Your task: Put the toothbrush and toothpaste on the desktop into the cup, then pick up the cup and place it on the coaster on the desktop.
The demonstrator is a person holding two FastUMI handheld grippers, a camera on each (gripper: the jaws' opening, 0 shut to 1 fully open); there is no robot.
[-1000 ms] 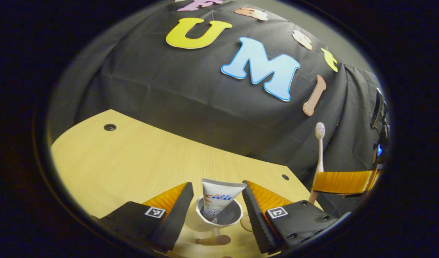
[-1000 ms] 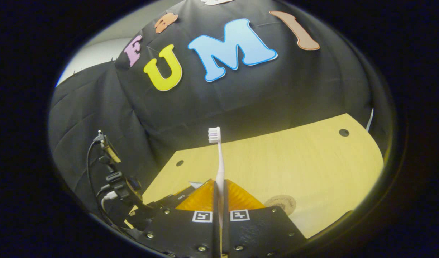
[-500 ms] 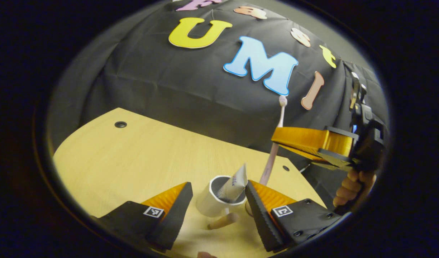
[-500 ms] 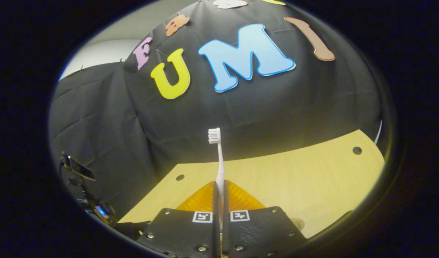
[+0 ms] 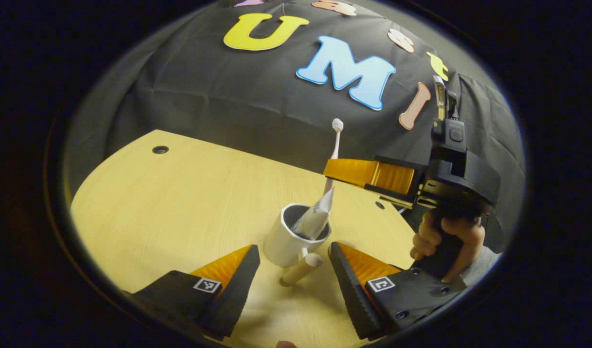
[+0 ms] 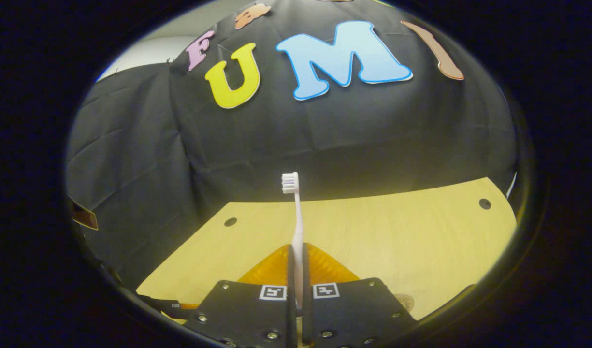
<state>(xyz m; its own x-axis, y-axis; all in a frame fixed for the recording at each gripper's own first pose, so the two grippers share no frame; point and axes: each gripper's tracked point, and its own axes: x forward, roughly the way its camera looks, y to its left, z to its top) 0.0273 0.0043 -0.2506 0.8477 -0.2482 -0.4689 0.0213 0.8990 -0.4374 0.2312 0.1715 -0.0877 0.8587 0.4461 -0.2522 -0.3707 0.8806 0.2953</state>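
A white cup with a wooden handle stands on the pale wooden desktop. A toothpaste tube leans inside it. My left gripper is open, its fingers either side of the handle and short of the cup. My right gripper hangs just above the cup's far rim, shut on a white toothbrush held upright, bristles on top. The brush's lower end drops behind the tube; I cannot tell if it is inside the cup. In the right gripper view the toothbrush rises from the shut right gripper.
A hand holds the right gripper at the desk's right end. An edge of the round coaster peeks out at the lower right of the right gripper view. Small holes mark the desktop, and black cloth hangs behind it.
The right gripper has carried the toothbrush leftward to just over the cup. The left gripper has drawn back from the cup, leaving the toothpaste inside, and stays open.
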